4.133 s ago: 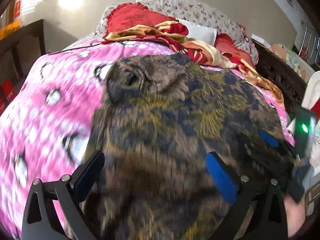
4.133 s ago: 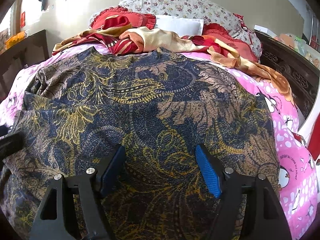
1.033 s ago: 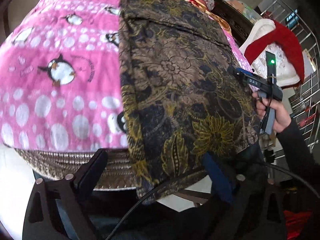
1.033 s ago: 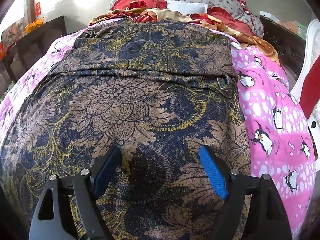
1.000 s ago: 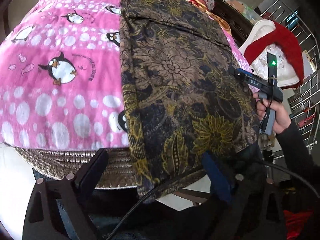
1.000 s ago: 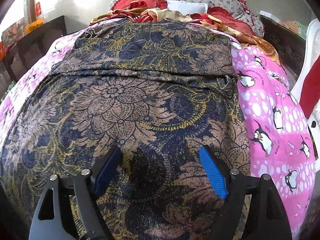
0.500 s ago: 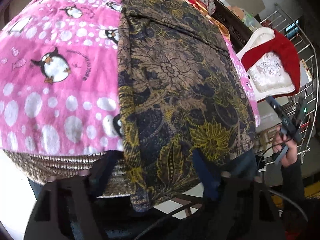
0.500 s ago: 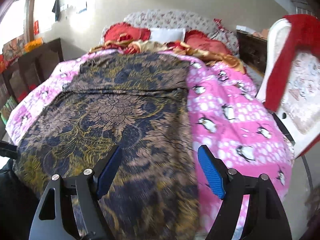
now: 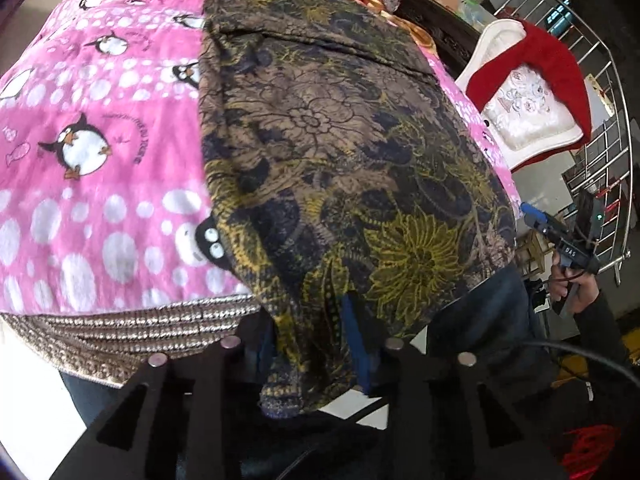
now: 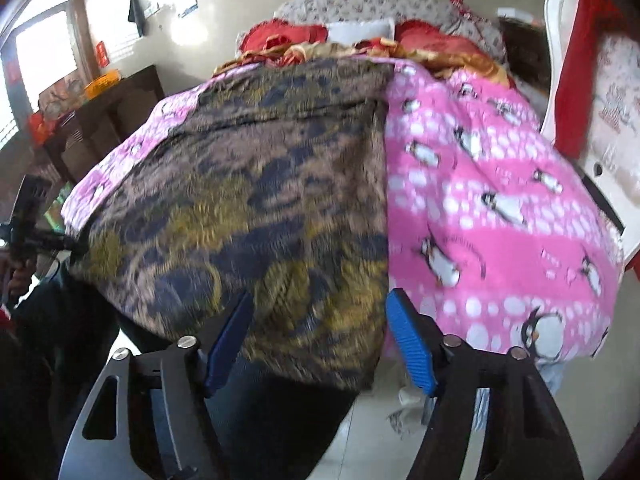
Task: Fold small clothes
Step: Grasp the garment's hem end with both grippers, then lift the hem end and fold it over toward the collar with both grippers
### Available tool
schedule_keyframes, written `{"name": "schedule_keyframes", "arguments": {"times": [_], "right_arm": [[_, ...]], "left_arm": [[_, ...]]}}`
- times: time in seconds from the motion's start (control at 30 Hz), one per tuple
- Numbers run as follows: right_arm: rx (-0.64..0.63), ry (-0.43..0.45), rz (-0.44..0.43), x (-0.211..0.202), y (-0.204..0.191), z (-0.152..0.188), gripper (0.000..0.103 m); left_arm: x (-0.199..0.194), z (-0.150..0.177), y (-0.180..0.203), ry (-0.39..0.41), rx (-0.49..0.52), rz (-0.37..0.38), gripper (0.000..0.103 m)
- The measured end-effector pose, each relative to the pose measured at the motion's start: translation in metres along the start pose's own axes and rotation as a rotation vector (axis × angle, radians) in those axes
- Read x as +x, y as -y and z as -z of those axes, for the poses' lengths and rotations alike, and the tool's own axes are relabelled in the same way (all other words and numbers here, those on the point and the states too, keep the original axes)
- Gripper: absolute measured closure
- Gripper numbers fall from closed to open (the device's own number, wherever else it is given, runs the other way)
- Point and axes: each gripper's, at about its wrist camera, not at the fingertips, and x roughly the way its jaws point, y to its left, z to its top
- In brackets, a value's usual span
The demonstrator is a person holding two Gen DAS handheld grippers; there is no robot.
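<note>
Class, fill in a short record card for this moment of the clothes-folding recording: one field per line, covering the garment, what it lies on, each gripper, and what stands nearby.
garment: dark floral garment, spread lengthwise, near hem hanging over the bed's edge
surface: pink penguin blanket on the bed
left gripper: closed on the garment's near left corner
right gripper: open, at the garment's near right corner, not gripping
far end of bed: red and gold bedding, flowered pillow
beside bed: white chair with red cloth

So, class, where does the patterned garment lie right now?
The patterned garment lies lengthwise on the pink penguin blanket, its near corner pinched in the left gripper.
</note>
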Motion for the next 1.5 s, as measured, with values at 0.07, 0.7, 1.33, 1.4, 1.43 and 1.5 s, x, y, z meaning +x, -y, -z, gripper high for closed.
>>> {"name": "schedule_keyframes", "arguments": {"times": [0.07, 0.7, 1.33, 1.4, 1.43, 1.5], "right_arm": [[0.03, -0.007, -0.041, 0.004, 0.006, 0.005, 0.033], [0.236, -0.038, -0.354, 0.031, 0.059, 0.02, 0.067], [0.078, 0.179, -0.449, -0.066, 0.031, -0.021, 0.088], [0.035, 0.226, -0.468, -0.088, 0.021, -0.03, 0.089], [0.003, 0.251, -0.47, -0.101, 0.016, -0.035, 0.089], [-0.042, 0.293, -0.479, -0.124, 0.007, -0.043, 0.089]], "left_arm": [[0.002, -0.001, 0.0, 0.003, -0.006, -0.006, 0.068], [-0.012, -0.005, -0.004, 0.025, -0.04, 0.026, 0.096], [-0.124, -0.003, -0.019, 0.321, -0.084, 0.142, 0.099], [-0.153, 0.002, -0.022, 0.369, -0.075, 0.171, 0.099], [-0.168, 0.005, -0.022, 0.386, -0.064, 0.186, 0.099], [-0.188, 0.013, -0.019, 0.405, -0.034, 0.214, 0.099]]}}
